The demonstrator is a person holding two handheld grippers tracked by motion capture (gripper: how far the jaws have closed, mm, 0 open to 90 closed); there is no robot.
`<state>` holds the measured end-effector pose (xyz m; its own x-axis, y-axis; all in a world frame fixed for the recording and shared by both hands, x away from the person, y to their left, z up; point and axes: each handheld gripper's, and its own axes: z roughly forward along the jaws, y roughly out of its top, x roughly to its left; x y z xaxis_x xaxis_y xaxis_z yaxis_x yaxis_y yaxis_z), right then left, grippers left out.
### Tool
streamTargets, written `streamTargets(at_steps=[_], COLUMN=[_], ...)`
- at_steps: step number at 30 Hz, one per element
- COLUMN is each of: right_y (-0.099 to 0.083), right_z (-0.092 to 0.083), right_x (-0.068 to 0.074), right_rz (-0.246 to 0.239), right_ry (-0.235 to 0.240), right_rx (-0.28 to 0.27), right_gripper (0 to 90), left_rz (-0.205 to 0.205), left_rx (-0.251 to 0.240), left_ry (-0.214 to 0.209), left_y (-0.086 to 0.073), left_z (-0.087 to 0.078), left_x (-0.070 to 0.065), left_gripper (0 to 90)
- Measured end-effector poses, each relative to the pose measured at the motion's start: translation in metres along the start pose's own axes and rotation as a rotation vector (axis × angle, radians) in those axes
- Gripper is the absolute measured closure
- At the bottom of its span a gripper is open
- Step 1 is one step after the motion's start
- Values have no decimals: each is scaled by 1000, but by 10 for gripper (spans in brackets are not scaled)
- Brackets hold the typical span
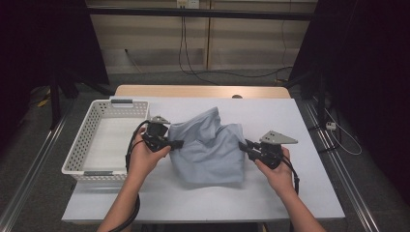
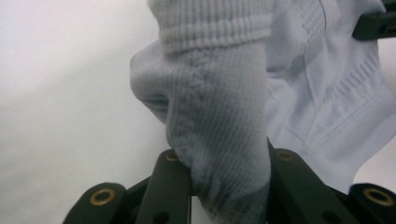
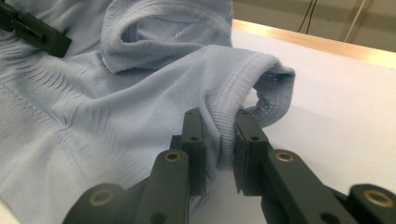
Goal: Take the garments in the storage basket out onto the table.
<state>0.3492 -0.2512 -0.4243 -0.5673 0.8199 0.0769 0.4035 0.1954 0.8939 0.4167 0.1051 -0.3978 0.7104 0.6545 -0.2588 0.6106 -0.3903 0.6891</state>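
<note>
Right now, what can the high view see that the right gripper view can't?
High view alone: the white basket left of the cloth, both of the person's hands, the left hand and the right hand, and the dark floor around the table.

Right gripper view alone: a close look at the right gripper pinching a ribbed hem of the light blue cloth, with a folded loop of hem beside it.

Both: the cloth, the white tabletop, and the left gripper holding the cloth's other side.

No readable text, labels, or numbers anywhere.
</note>
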Motion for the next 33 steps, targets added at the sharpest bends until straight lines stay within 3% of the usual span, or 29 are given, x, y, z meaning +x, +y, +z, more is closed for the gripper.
streamTargets(at_steps=[11, 21, 33], right_y=[-3, -4, -8], right_z=[-3, 0, 13], right_x=[1, 8, 33], right_rz=[-13, -27, -97], right_ry=[0, 37, 115], right_rx=[8, 16, 61], right_gripper=[771, 771, 777], left_rz=[3, 14, 28], left_rx=[21, 47, 67], left_ry=[5, 9, -7], left_y=[-4, -6, -8], left_z=[4, 9, 15], left_x=[0, -1, -6], left_gripper=[752, 749, 784])
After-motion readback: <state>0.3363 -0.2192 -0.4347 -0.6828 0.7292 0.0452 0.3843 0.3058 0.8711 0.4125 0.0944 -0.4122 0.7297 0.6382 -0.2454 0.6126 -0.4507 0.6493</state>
